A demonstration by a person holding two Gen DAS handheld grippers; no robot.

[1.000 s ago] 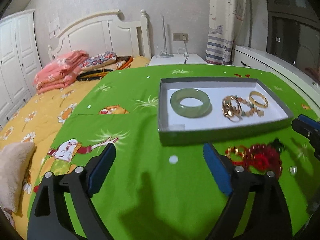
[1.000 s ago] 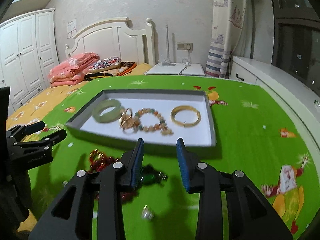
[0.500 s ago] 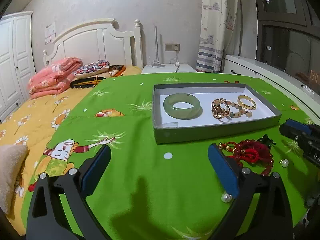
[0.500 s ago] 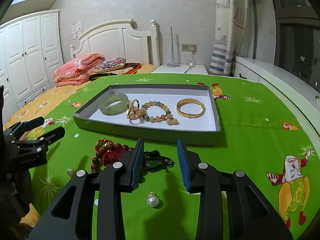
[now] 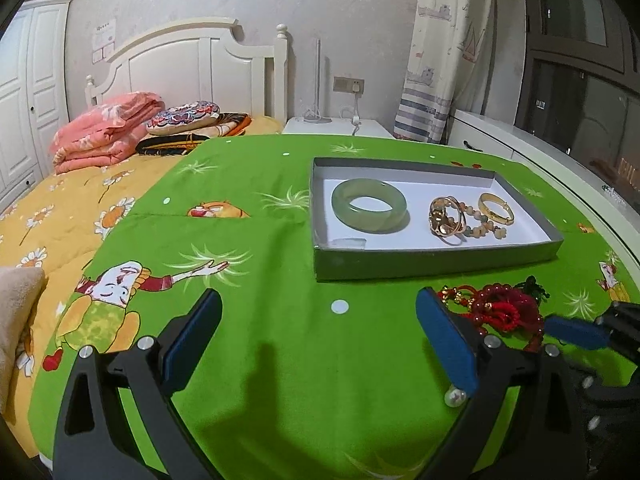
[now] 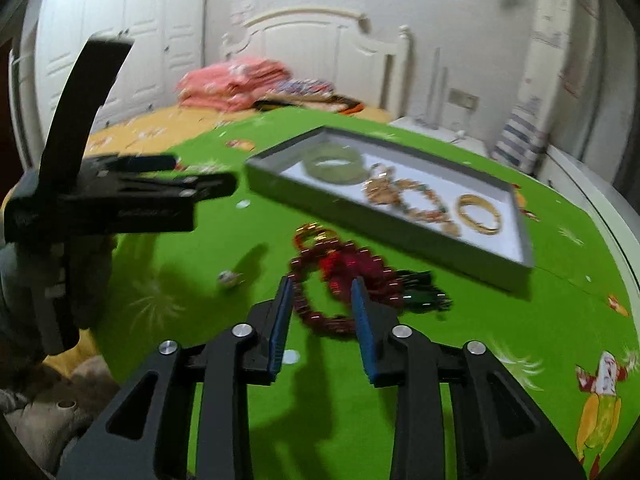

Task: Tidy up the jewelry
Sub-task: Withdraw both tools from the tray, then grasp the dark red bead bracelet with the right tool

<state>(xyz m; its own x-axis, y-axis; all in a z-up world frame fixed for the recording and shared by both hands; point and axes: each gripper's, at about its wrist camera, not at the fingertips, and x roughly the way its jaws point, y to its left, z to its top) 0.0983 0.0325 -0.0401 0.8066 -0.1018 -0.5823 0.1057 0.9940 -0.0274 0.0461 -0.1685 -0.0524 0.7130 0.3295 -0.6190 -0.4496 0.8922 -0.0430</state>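
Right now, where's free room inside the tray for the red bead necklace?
Tray: bare white floor along the front wall and the far right end past the gold bangle. Crowded mid-tray: jade bangle, gold rings, beaded bracelet. Red bead necklace lies outside, in front.

Left gripper (image 5: 318,334): jaws stood wide apart, nothing between the blue pads (image 5: 446,346), pointed downward at a slant; its black frame showed side-on at the left of the right wrist view.

Right gripper (image 6: 322,312): jaws narrowly parted and just closing further, pads pressing on nothing, tilted downward; one blue fingertip (image 5: 574,330) showed at the right edge of the left wrist view.
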